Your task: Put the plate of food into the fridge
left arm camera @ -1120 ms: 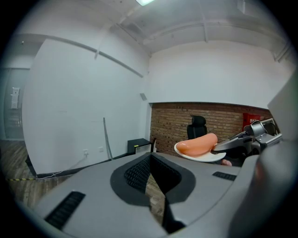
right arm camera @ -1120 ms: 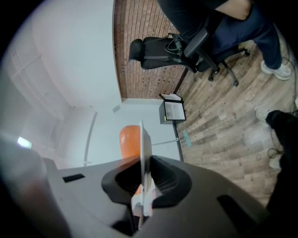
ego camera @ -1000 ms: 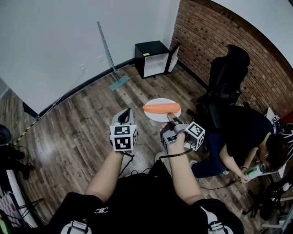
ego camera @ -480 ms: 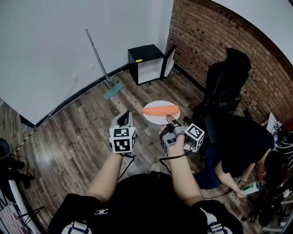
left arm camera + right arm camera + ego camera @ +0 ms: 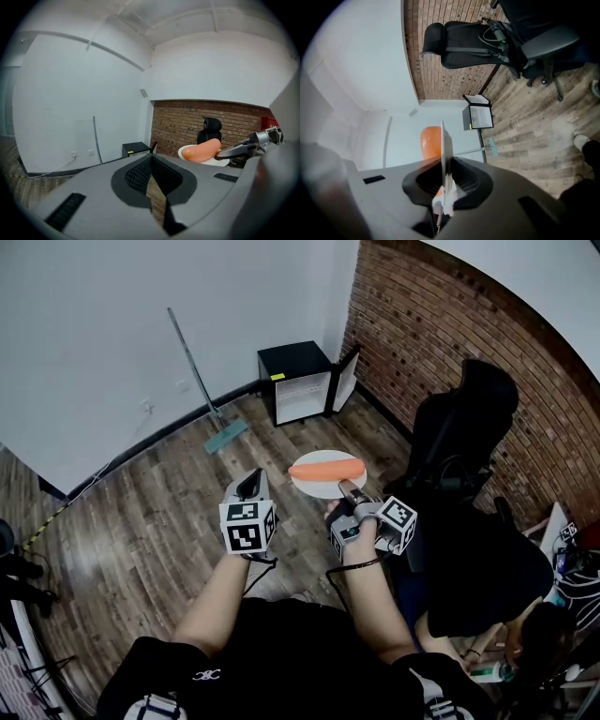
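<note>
A white plate (image 5: pixel 326 486) carries one long orange piece of food (image 5: pixel 325 469) and hangs level above the wood floor. My right gripper (image 5: pixel 348 490) is shut on the plate's near rim. In the right gripper view the plate (image 5: pixel 442 140) shows edge-on between the pads, with the orange food (image 5: pixel 430 139) to its left. My left gripper (image 5: pixel 249 484) is level with the plate on its left, apart from it, shut on nothing. From the left gripper (image 5: pixel 152 160) the plate and food (image 5: pixel 201 151) show to the right. The black mini fridge (image 5: pixel 292 381) stands ahead against the wall, door (image 5: pixel 344 379) open.
A mop (image 5: pixel 199 381) leans on the white wall left of the fridge. A brick wall (image 5: pixel 450 324) runs along the right. A black office chair (image 5: pixel 459 427) stands close on the right, and a person (image 5: pixel 506 596) crouches low at the lower right.
Both grippers and the plate have travelled over the floor toward the fridge, which now looks nearer. The crouching person has slid toward the lower right corner. The grip on the plate is unchanged.
</note>
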`<action>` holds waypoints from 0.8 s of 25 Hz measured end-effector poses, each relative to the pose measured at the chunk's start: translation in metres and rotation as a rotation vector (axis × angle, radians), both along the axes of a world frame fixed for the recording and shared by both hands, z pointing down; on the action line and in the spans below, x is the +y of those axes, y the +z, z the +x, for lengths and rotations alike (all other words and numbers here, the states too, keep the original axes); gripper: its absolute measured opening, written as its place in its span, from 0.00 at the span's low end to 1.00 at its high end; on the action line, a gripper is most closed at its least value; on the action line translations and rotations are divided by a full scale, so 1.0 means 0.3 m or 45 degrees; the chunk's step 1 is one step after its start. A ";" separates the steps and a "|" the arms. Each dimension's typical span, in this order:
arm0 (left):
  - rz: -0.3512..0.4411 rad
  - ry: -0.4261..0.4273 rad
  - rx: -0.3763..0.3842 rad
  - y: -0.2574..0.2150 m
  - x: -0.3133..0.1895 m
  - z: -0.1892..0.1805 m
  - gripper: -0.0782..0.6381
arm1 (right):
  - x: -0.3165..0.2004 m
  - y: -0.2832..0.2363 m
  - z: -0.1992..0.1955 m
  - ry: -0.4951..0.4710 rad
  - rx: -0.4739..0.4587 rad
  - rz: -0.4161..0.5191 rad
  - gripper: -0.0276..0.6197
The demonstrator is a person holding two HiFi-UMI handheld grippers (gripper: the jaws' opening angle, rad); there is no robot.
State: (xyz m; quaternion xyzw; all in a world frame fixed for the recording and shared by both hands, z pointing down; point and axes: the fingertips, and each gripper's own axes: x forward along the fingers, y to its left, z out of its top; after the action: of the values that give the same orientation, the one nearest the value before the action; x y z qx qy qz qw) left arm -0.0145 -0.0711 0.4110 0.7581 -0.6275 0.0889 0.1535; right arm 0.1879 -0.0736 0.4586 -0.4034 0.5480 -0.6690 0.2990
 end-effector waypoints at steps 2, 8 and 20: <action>-0.005 -0.003 -0.010 0.009 -0.029 0.030 0.10 | -0.041 0.007 0.029 -0.002 -0.007 -0.008 0.11; -0.026 -0.021 -0.015 0.038 -0.113 0.064 0.10 | -0.138 0.037 0.057 -0.023 -0.030 -0.026 0.11; -0.045 -0.025 0.014 0.099 -0.533 0.028 0.10 | -0.542 0.107 0.053 -0.002 -0.003 -0.081 0.11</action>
State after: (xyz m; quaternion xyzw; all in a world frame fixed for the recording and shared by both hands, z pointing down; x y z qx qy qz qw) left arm -0.0062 -0.2311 0.4405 0.7496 -0.6323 0.0942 0.1714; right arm 0.2039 -0.2361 0.4908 -0.4115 0.5264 -0.6867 0.2863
